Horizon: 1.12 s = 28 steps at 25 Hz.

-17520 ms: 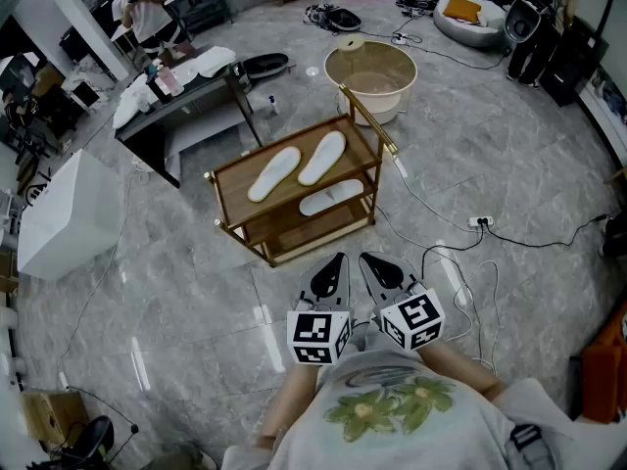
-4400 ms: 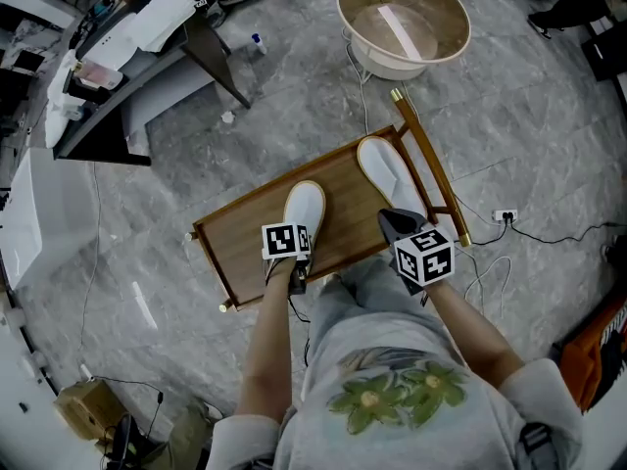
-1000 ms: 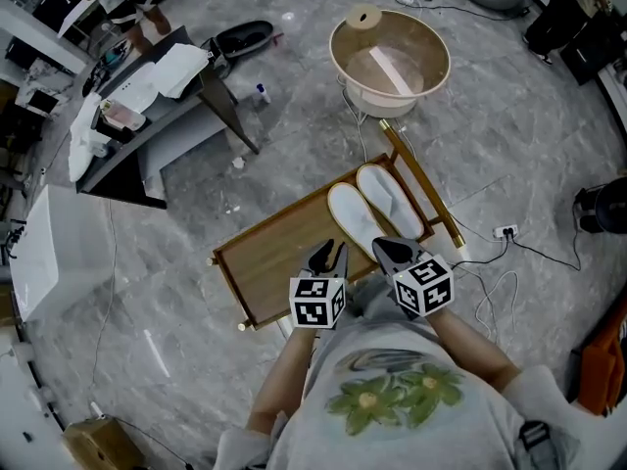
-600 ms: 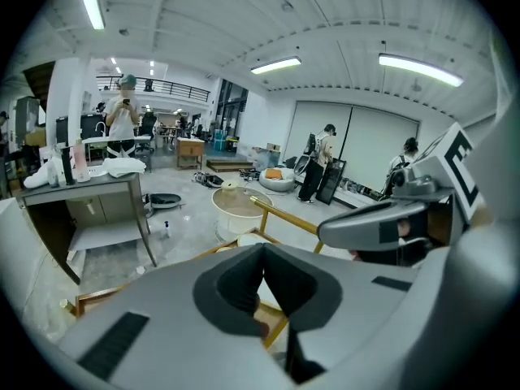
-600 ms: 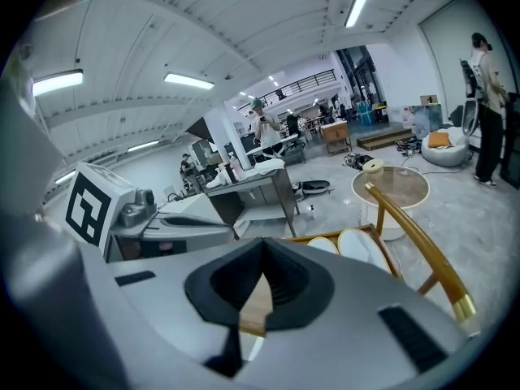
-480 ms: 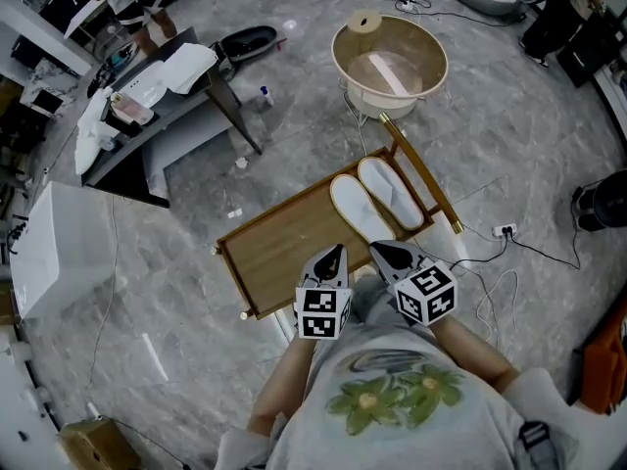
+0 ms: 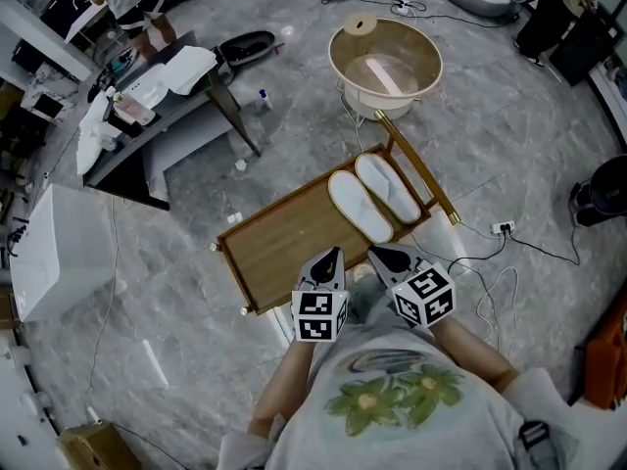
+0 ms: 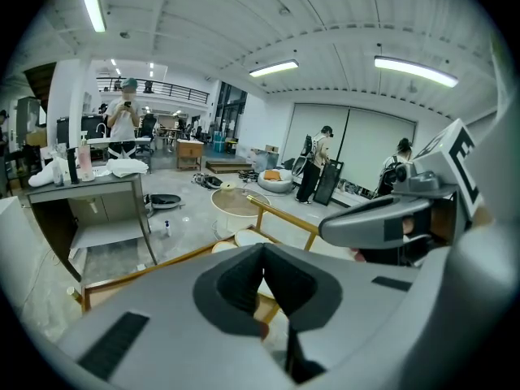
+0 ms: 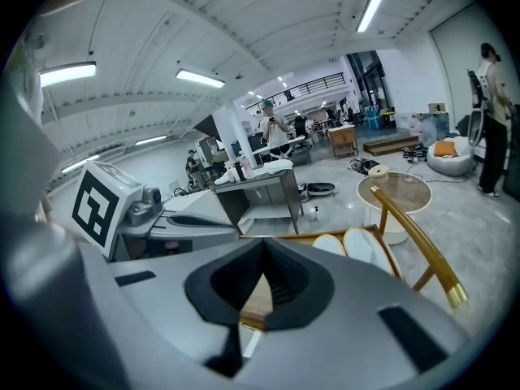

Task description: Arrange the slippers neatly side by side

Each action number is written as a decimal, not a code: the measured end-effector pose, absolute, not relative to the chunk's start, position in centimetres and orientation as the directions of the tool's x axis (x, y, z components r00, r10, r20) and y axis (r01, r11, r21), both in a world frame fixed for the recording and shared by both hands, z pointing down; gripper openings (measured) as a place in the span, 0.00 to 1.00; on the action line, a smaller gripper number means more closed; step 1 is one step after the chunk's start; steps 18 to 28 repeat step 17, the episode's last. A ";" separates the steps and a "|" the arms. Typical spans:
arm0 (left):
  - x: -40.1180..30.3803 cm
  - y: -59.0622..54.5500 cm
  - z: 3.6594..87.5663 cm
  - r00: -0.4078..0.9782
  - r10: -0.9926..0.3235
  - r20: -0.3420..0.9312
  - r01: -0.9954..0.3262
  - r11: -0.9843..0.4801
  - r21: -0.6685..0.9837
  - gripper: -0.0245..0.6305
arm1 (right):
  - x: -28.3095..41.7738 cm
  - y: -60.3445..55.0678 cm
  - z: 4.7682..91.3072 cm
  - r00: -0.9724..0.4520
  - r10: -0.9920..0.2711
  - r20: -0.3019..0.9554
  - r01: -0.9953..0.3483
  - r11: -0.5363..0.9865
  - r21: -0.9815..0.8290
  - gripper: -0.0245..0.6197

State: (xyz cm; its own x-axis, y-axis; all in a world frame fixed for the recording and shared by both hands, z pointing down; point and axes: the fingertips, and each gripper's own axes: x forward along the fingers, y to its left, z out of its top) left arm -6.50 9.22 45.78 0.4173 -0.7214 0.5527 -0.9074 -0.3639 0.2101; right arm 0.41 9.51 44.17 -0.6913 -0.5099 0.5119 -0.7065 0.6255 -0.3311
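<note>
Two white slippers (image 7: pixel 359 208) (image 7: pixel 388 186) lie side by side, touching, at the right end of the wooden rack's top shelf (image 7: pixel 279 243). My left gripper (image 7: pixel 331 256) and right gripper (image 7: pixel 378 255) hover close together near my body, just short of the rack's near edge and apart from the slippers. Both are shut with nothing between the jaws. In the left gripper view the shut left gripper (image 8: pixel 262 247) points toward the slippers (image 8: pixel 246 236). From the right gripper view, the right gripper (image 9: pixel 262 247) stands before the pair (image 9: pixel 348 244) by the rack's raised end rail (image 9: pixel 414 246).
A round beige tub (image 7: pixel 385 65) stands beyond the rack. A dark desk with white cloths (image 7: pixel 167 86) is at the back left, a white box (image 7: pixel 54 253) to the left. Cables and a power strip (image 7: pixel 500 228) lie on the grey floor at right.
Both grippers have drawn back a little from the rack toward my body, and the left jaws have closed. The slippers have stayed side by side.
</note>
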 end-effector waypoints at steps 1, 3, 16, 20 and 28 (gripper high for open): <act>-6.5 9.3 45.7 0.417 -0.722 0.552 -0.907 -0.364 0.210 0.06 | 0.4 9.6 44.1 -0.690 -0.510 0.513 -0.707 0.625 -0.330 0.05; -6.6 9.5 45.5 0.418 -0.724 0.549 -0.907 -0.362 0.212 0.06 | 0.5 9.9 44.1 -0.686 -0.511 0.518 -0.711 0.625 -0.324 0.05; -7.0 10.7 45.4 0.414 -0.729 0.545 -0.910 -0.354 0.217 0.06 | 0.4 10.6 44.1 -0.679 -0.514 0.525 -0.713 0.632 -0.305 0.05; -7.0 10.8 45.4 0.413 -0.729 0.545 -0.910 -0.353 0.217 0.06 | 0.4 10.7 44.1 -0.679 -0.513 0.525 -0.712 0.632 -0.305 0.05; -7.0 10.8 45.4 0.413 -0.729 0.545 -0.910 -0.353 0.217 0.06 | 0.4 10.7 44.1 -0.679 -0.513 0.525 -0.712 0.632 -0.305 0.05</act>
